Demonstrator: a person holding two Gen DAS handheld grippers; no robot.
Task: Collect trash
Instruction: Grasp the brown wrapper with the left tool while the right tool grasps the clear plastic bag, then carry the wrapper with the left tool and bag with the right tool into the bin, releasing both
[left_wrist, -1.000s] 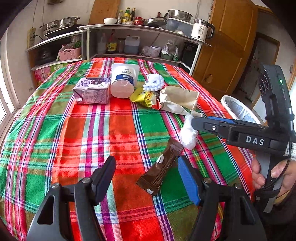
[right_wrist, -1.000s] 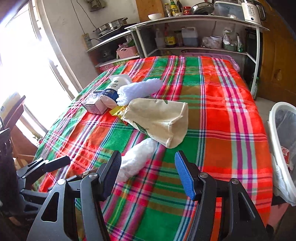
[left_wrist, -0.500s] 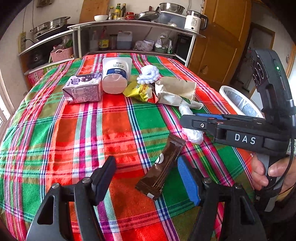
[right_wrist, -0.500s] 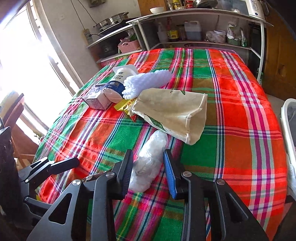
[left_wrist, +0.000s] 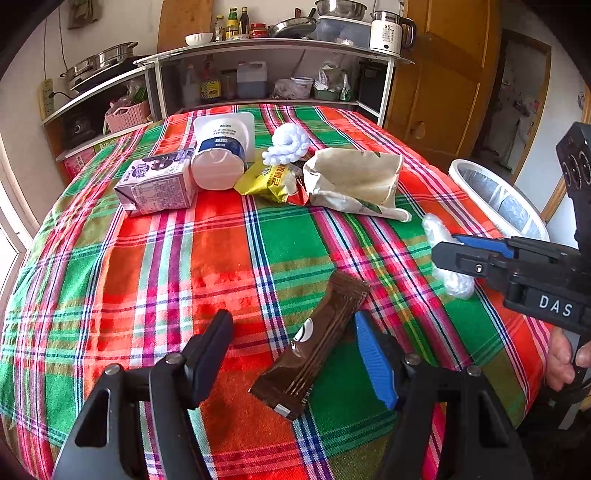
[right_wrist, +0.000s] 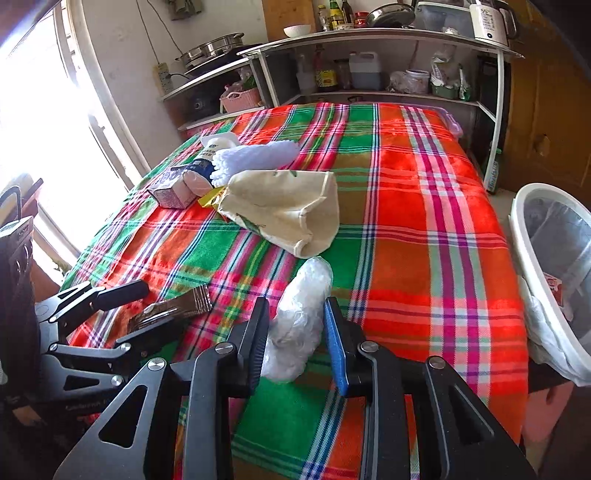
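Trash pickup: your right gripper (right_wrist: 297, 343) pinches the plastic wad (right_wrist: 301, 314) on the tablecloth (right_wrist: 406, 221).
Your left gripper (left_wrist: 291, 354) is spread around the brown wrapper (left_wrist: 317, 343). Next, I'd judge: lift the wad to the bin (right_wrist: 524, 236) on your right.

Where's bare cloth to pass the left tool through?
Bare cloth lies left of the brown wrapper, below the milk carton. The far right side beside the bin is bare too. It is crowded around the paper bag.
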